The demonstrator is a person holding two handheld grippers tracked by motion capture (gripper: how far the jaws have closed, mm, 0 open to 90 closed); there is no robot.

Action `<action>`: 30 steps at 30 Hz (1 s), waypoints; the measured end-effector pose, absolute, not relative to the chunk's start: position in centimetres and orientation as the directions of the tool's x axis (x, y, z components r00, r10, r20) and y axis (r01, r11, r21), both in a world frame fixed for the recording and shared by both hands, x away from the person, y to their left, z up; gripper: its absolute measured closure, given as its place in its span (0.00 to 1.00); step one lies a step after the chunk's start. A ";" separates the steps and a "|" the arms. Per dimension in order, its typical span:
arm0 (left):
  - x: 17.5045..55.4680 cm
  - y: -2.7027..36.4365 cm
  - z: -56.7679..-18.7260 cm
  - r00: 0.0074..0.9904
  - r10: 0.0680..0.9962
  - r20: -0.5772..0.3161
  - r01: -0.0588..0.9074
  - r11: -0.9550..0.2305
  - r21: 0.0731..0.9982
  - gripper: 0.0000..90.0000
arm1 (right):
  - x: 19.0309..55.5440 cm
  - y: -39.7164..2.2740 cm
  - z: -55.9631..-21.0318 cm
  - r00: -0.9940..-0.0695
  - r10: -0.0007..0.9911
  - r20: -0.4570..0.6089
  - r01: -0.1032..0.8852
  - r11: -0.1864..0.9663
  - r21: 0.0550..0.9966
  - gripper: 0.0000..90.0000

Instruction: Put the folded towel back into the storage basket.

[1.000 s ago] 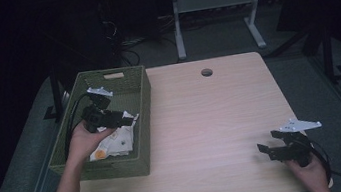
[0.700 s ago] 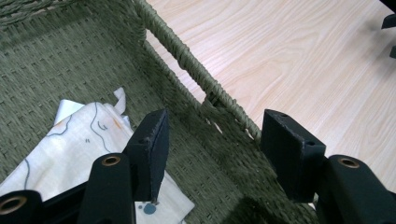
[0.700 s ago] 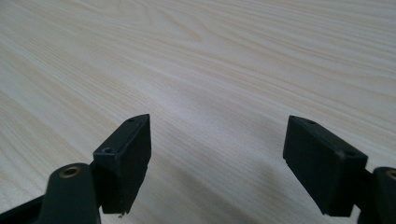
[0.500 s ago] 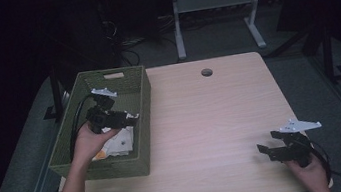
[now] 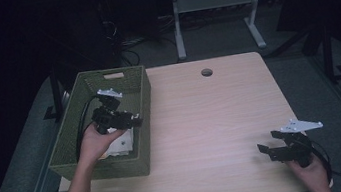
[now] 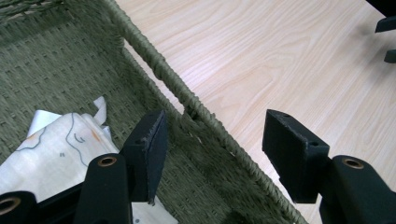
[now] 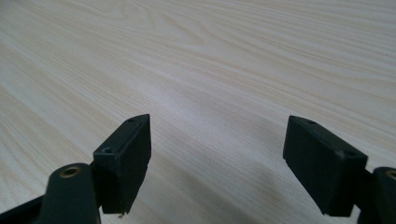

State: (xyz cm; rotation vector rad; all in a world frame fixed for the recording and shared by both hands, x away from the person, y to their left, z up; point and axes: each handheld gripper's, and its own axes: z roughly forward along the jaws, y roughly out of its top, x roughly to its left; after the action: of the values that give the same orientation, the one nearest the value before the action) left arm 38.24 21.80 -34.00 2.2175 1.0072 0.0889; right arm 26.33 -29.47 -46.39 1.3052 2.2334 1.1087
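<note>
The right gripper (image 5: pixel 273 148) rests open and empty on the pale wooden table (image 5: pixel 214 135), near right. Farther left, the left gripper (image 6: pixel 212 154), jaws just opening with nothing between, straddles the woven green basket (image 6: pixel 159 65) rim; it may snag there. The white printed cloth (image 6: pixel 56 154), apparently loose, lies inside.

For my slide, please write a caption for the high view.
Left gripper open above a green basket; right gripper open over the table.

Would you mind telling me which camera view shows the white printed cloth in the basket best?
The left gripper view shows the white printed cloth best: it is close, and its outline drawings and orange marks are visible against the green woven basket. The high view shows a small pale patch, partly hidden by the left hand. The right gripper view shows bare tabletop.
</note>
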 end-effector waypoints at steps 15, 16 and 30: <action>38.1 20.1 -34.4 0.712 0.666 -0.221 0.629 -0.466 0.622 0.44 | 26.2 -29.7 -46.3 -0.521 0.847 0.107 0.588 0.266 0.764 0.25; 38.0 19.9 -34.5 0.711 0.667 -0.224 0.630 -0.462 0.624 0.44 | 26.2 -29.7 -46.2 -0.522 0.846 0.106 0.588 0.267 0.764 0.25; 37.5 19.3 -34.2 0.712 0.669 -0.210 0.616 -0.453 0.644 0.42 | 26.2 -29.8 -46.3 -0.522 0.847 0.104 0.588 0.269 0.763 0.25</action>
State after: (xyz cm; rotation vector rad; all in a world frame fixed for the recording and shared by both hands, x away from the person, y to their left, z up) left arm 37.53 19.31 -34.16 2.1931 0.9719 0.0950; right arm 26.22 -29.83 -46.26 1.3111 2.2202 1.1173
